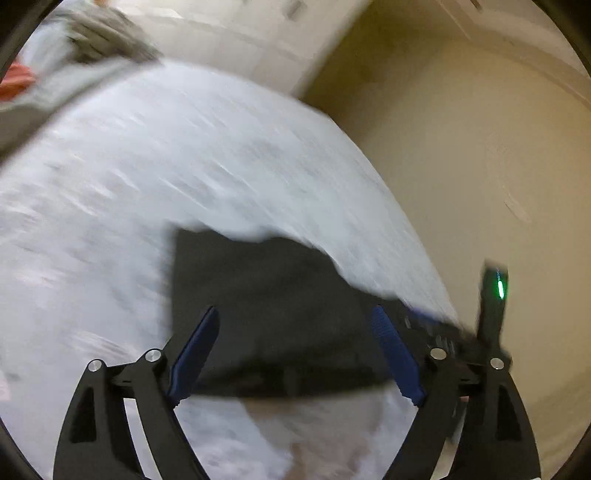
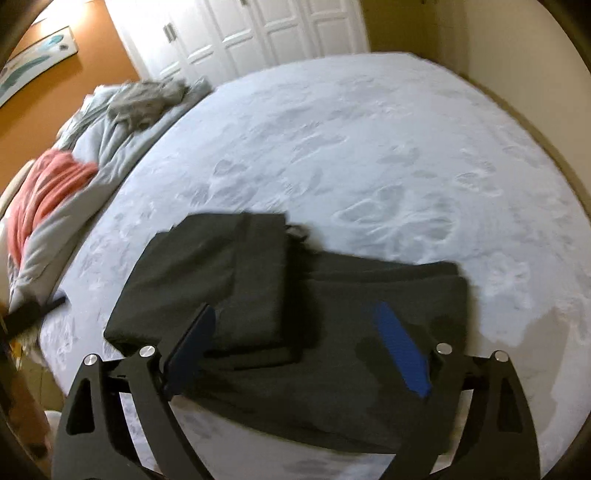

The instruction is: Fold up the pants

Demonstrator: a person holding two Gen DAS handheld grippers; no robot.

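Dark charcoal cloth, the pants [image 1: 266, 314], fills the lower middle of the left wrist view, lying on a white patterned bedspread [image 1: 147, 177] that is smeared with motion blur, so its pattern and the far folds of the cloth are hard to read. The left gripper [image 1: 295, 354] stands wide apart, its blue-padded fingers [image 1: 195, 354] to either side above the fabric and nothing between them; whether the tips touch the cloth cannot be told. At the right edge the other gripper [image 1: 493, 314] shows only as a blurred black body with a green light, its fingers cut off from sight. A grey heap of bedding [image 1: 103, 37] and a scrap of coral cloth [image 1: 16, 79] sit blurred at the upper left, with pale cupboard doors [image 1: 236, 33] behind. From the right wrist view things are sharper: the pants [image 2: 295, 314] lie near the front edge of the bedspread [image 2: 369, 147], partly folded, with one layer doubled over on the left side and a flatter panel on the right; the near hem is hidden behind the gripper frame. The right gripper [image 2: 299, 354] is also spread wide over the cloth, holding nothing. A rumpled grey duvet [image 2: 110, 125], a coral blanket [image 2: 48, 184] and white closet doors [image 2: 240, 33] lie beyond; a dark object [image 2: 33, 314] at the left edge is too blurred to name.
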